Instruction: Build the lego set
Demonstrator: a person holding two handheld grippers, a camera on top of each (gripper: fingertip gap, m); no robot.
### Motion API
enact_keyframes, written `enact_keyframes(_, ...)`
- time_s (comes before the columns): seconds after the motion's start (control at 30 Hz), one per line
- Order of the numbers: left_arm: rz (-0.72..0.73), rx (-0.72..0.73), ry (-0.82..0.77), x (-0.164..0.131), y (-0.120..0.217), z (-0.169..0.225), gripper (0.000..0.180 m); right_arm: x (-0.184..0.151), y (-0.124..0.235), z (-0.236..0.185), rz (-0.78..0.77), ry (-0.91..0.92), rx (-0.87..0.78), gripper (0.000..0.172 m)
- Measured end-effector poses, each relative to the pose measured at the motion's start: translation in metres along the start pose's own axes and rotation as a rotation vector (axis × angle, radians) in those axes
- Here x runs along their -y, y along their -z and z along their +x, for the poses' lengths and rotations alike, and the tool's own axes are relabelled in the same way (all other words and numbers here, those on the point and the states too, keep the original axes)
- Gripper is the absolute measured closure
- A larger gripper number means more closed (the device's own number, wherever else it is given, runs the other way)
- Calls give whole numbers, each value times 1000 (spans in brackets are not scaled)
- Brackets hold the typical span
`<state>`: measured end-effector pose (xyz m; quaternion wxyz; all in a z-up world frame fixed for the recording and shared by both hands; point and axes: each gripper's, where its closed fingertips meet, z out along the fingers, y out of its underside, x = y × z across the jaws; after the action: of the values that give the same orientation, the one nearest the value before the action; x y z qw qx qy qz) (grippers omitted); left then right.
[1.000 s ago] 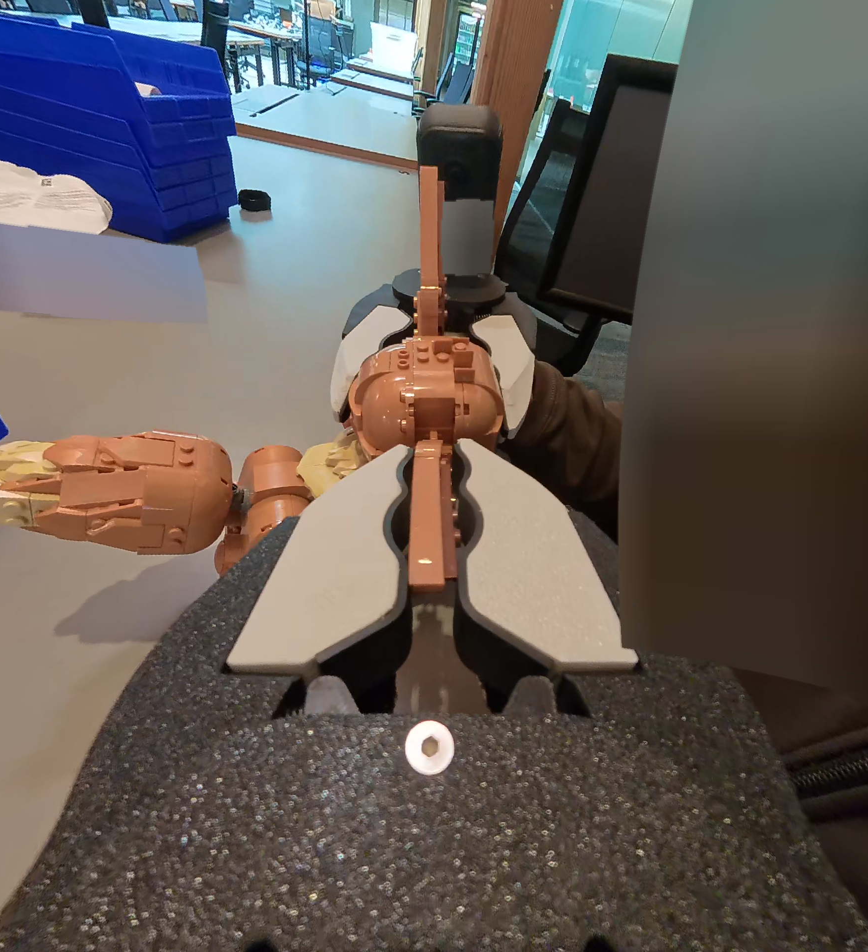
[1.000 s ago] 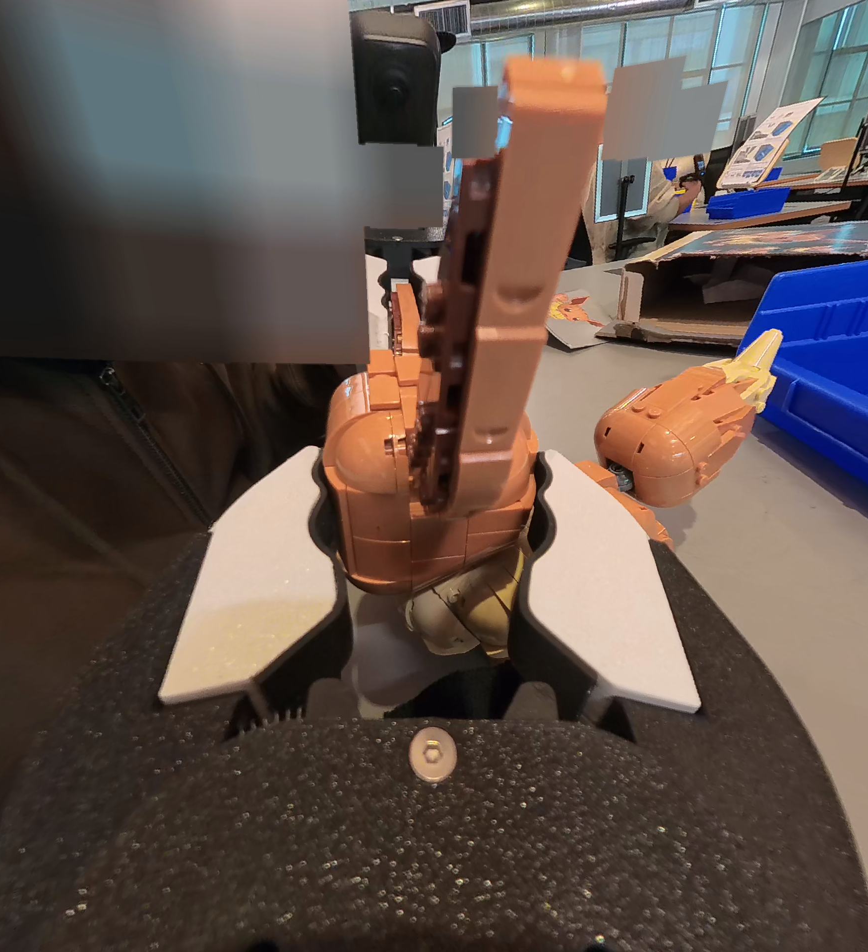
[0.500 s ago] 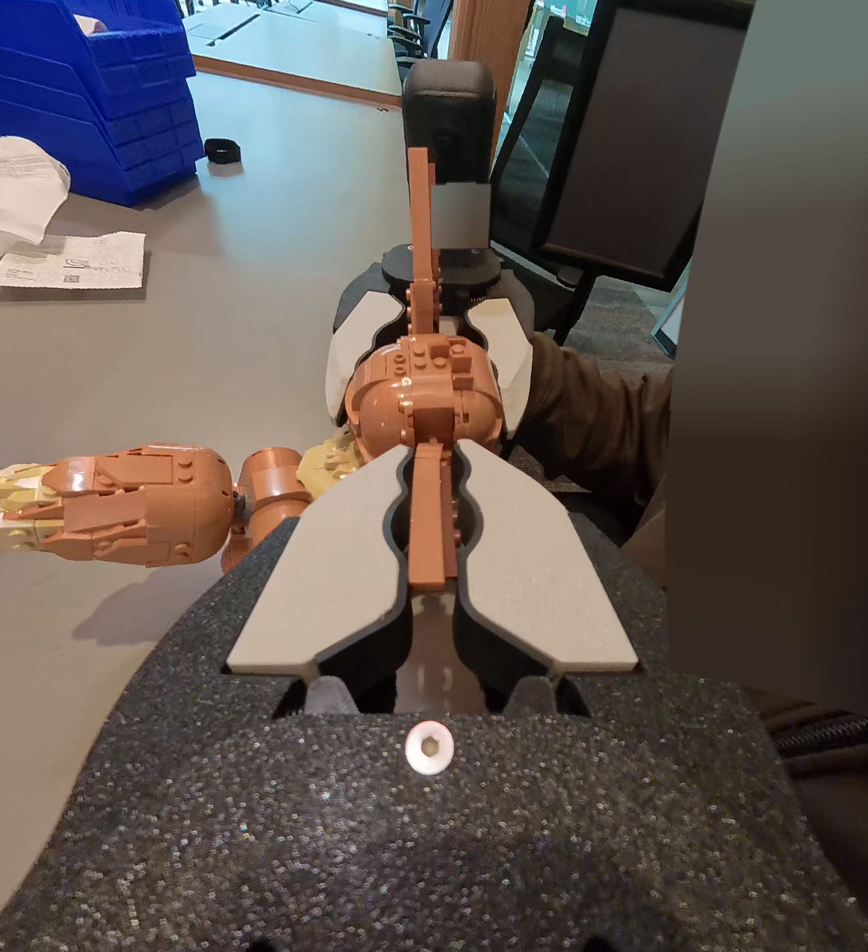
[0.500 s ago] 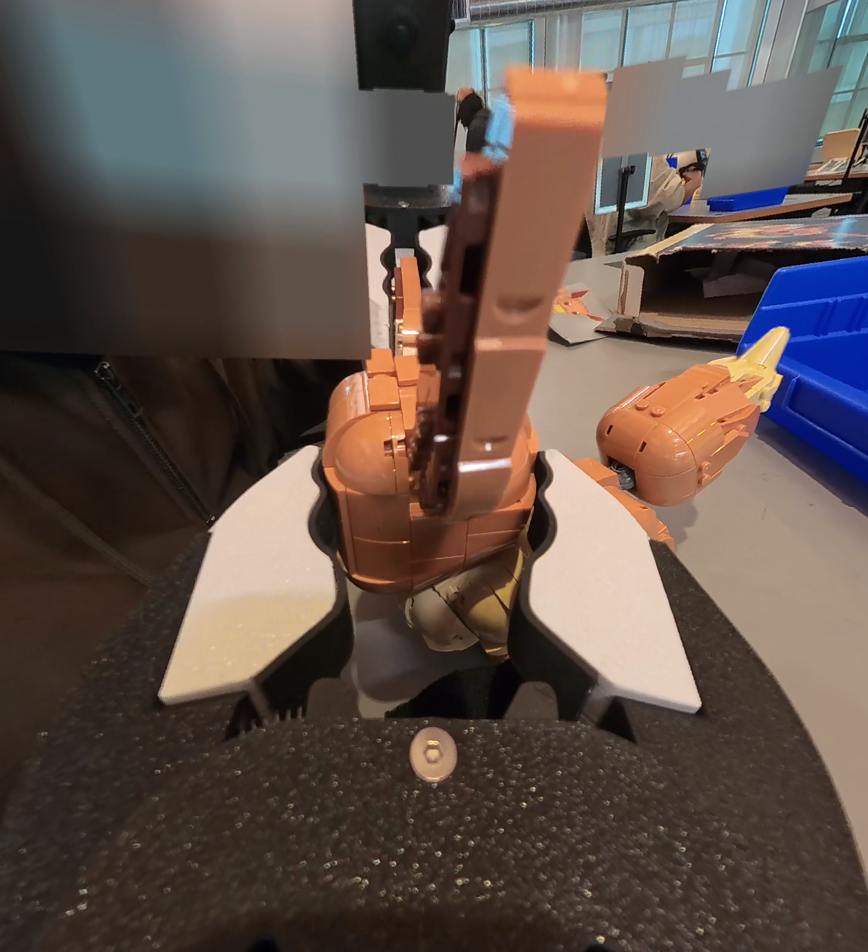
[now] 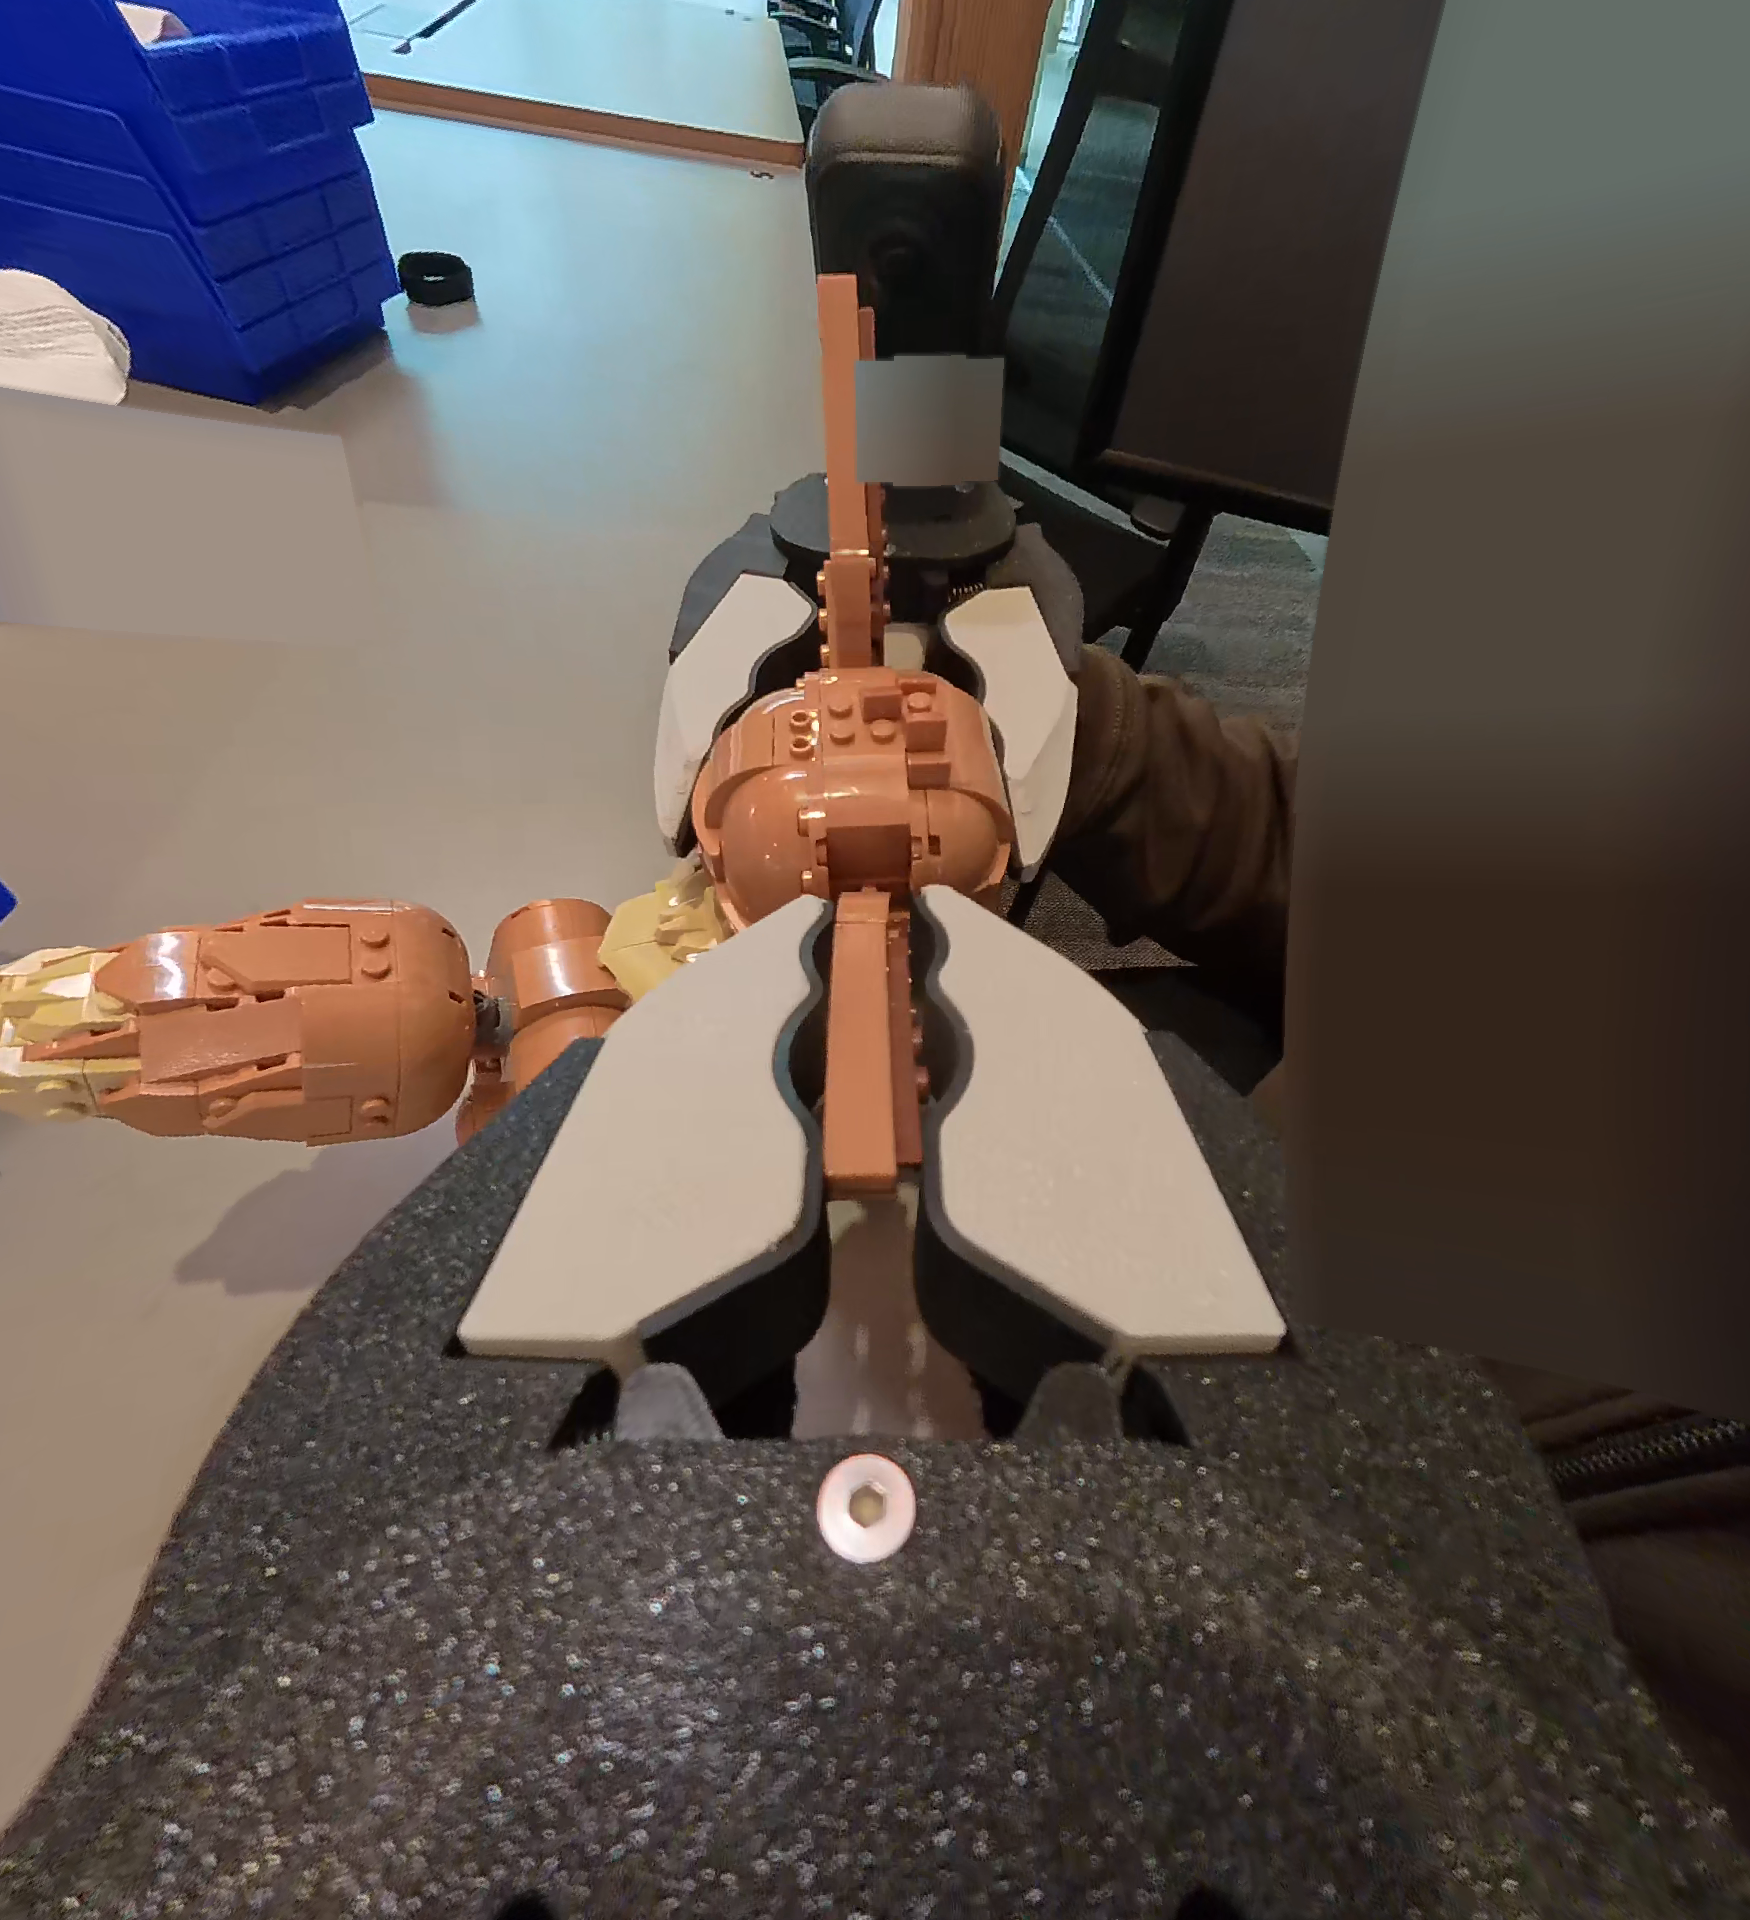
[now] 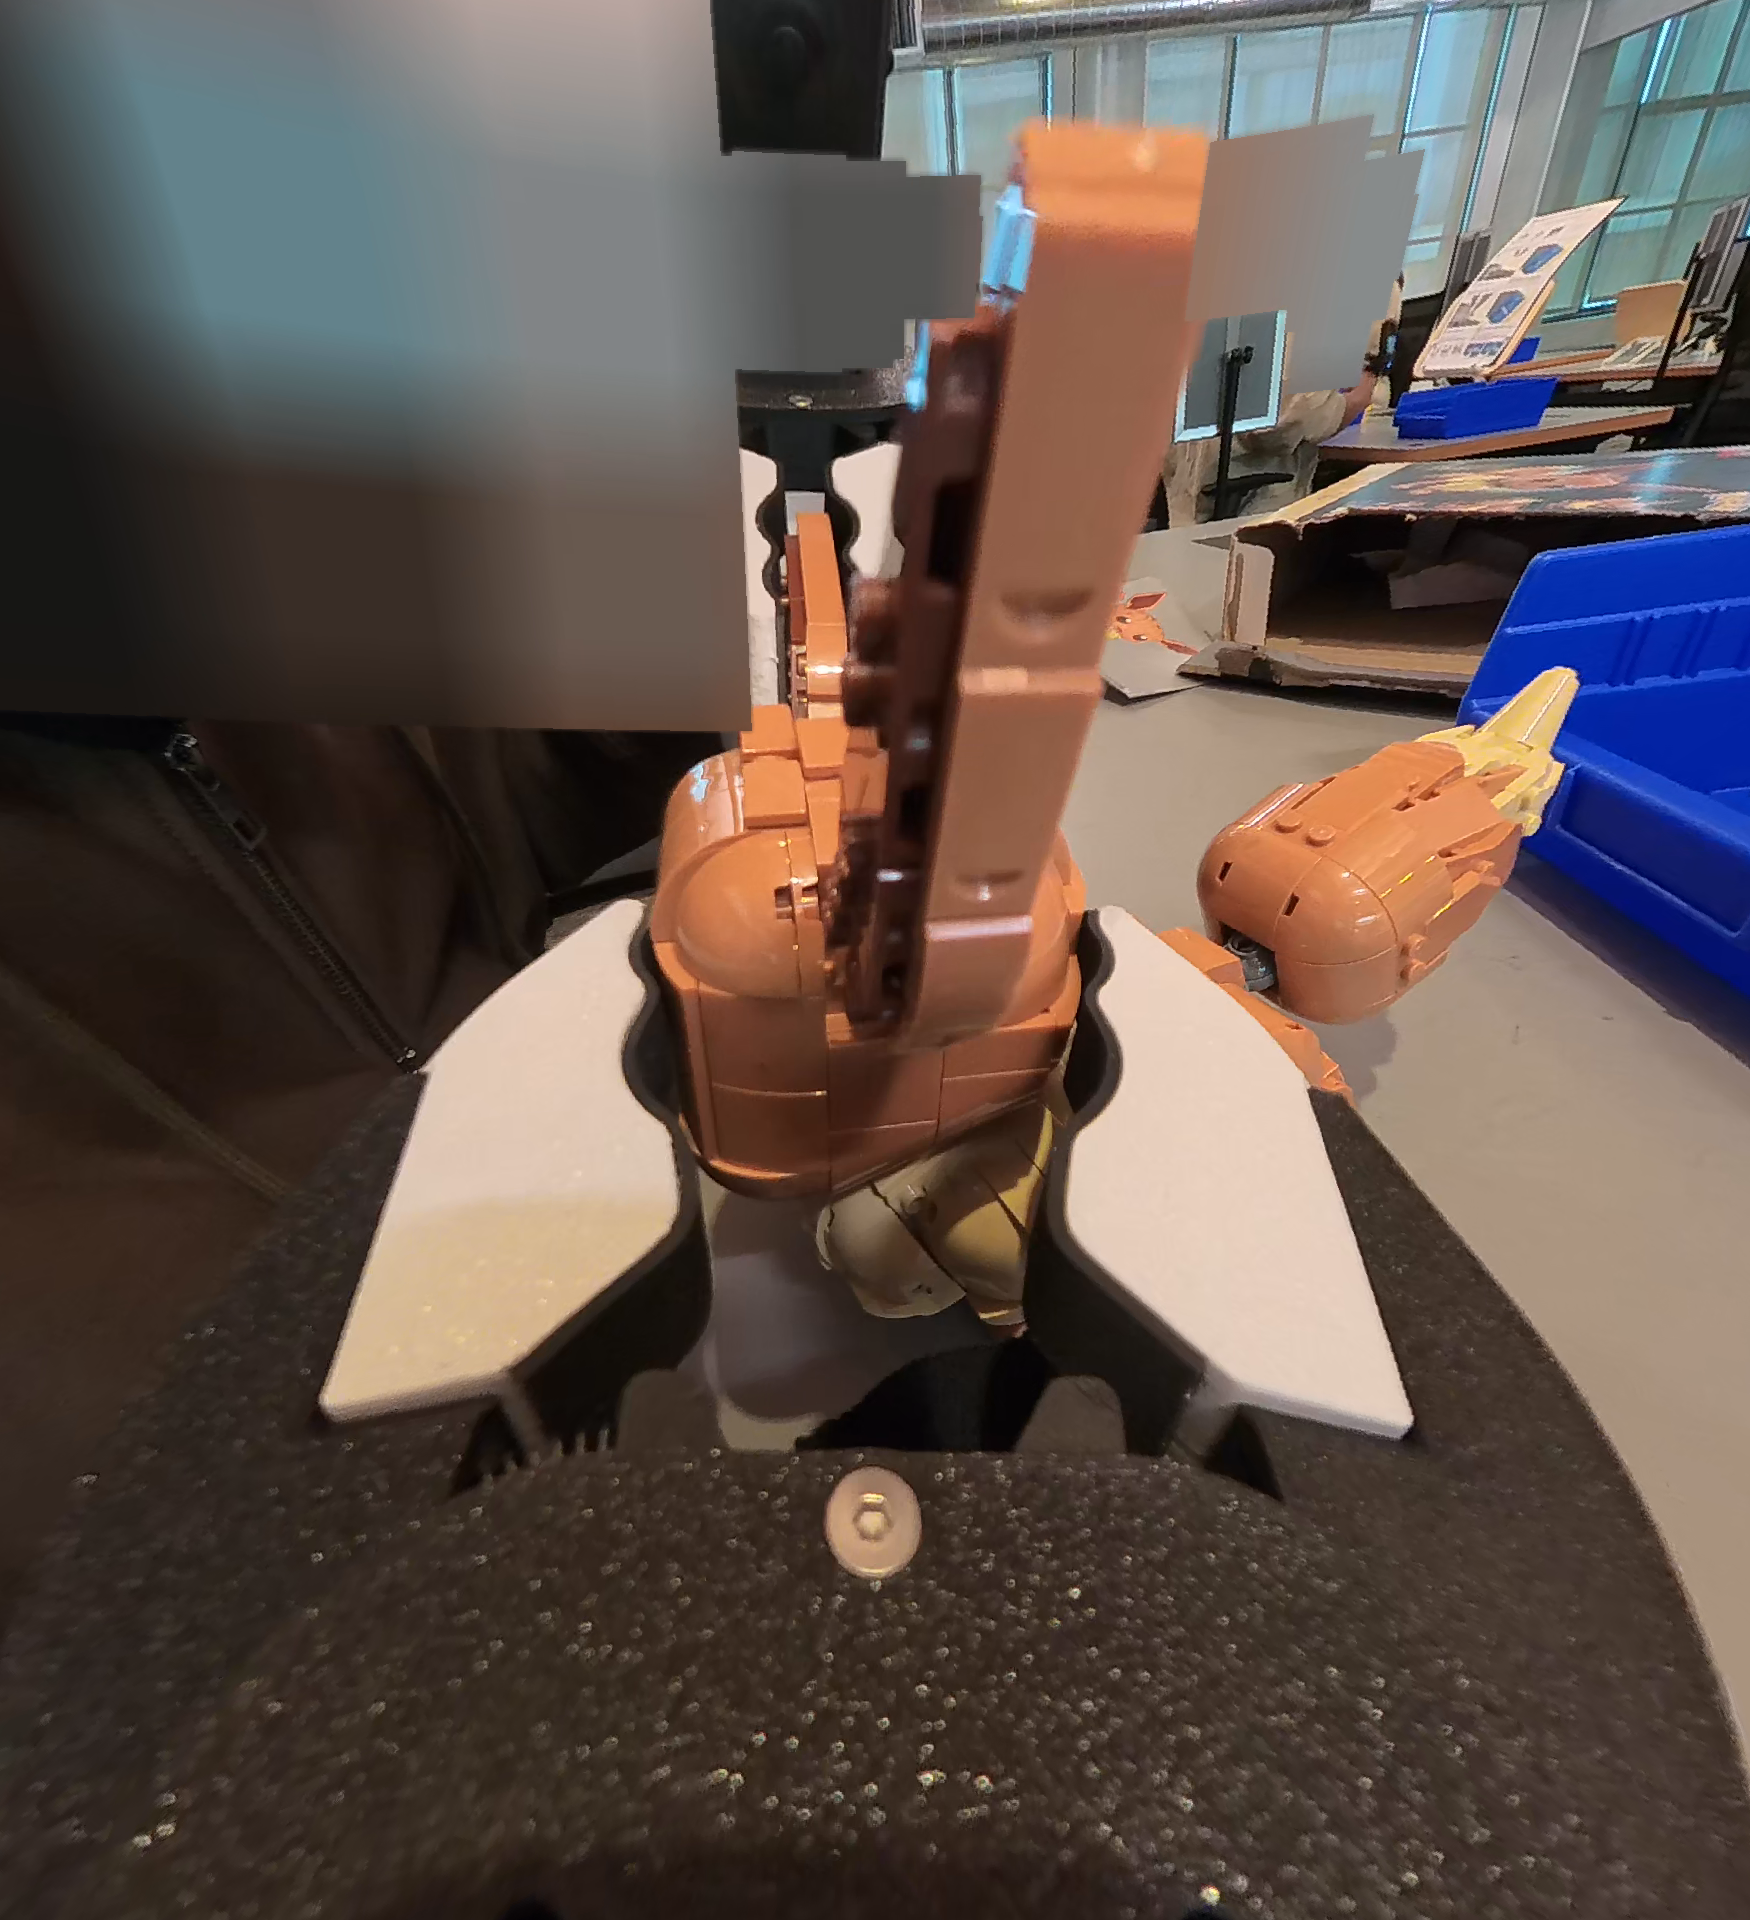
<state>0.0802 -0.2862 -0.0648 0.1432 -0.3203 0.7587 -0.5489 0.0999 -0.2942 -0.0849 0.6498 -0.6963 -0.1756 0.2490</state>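
Glossy plastic brick figure (image 5: 855,800), matt grey tabletop (image 5: 227,748), glossy blue plastic bin (image 6: 1681,727).

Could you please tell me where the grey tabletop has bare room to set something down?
Free: the grey tabletop between the stacked blue plastic bins and the brown brick-built model's bushy tail, and the strip beside the blue bin. Crowded: around the model's rounded brown head, clamped by the right gripper.

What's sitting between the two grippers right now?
The brown brick figure's rounded body. The right gripper clamps its sides, and the left gripper pinches a flat brown strip projecting from it. The left wrist view shows it best.
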Motion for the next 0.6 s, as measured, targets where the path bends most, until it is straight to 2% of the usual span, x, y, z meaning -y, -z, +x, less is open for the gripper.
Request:
enact_keyframes(0.17, 28, -18, 37, 1, 1, 2, 167, 0, 0, 0, 6, 8, -5, 97)
enact_keyframes(0.37, 78, 6, 116, -4, 6, -4, 147, 0, 0, 0, 10, 7, -6, 97)
enact_keyframes(0.6, 158, 53, 180, -10, 12, -5, 146, 1, 1, 1, 13, 12, -16, 97)
